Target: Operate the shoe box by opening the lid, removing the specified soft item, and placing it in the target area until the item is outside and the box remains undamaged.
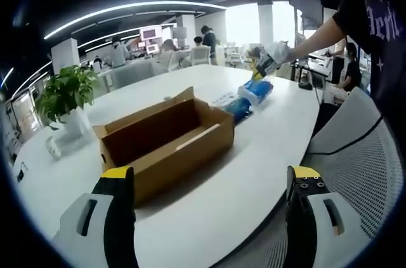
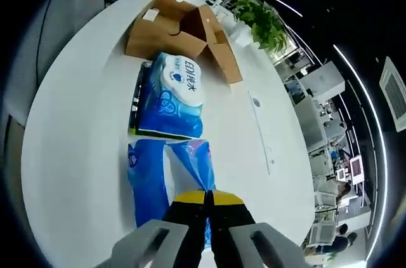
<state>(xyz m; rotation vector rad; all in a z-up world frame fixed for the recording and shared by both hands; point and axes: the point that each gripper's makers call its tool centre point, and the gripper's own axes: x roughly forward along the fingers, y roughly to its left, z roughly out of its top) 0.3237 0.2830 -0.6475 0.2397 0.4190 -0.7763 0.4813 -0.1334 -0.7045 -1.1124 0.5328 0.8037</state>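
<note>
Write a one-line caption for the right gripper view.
Right gripper shut on blue plastic bag, tissue pack beside open cardboard box.

Both grippers look the same: left gripper (image 1: 209, 182) and right gripper (image 2: 207, 199) have black jaws with yellow tips on pale grey housings. The person's wearing a dark tee (image 1: 374, 20) with pale lettering.

Matt brown cardboard box (image 1: 166, 144); glossy blue plastic tissue pack (image 2: 171, 96); smooth white table (image 2: 76, 134).

I'm looking over a wide white table (image 1: 266, 154) in an open office; ahead of my left claw stand a potted plant (image 1: 63, 93), white chairs (image 1: 200, 55), bright windows (image 1: 250, 23) and curved ceiling lights (image 1: 127, 14).
</note>
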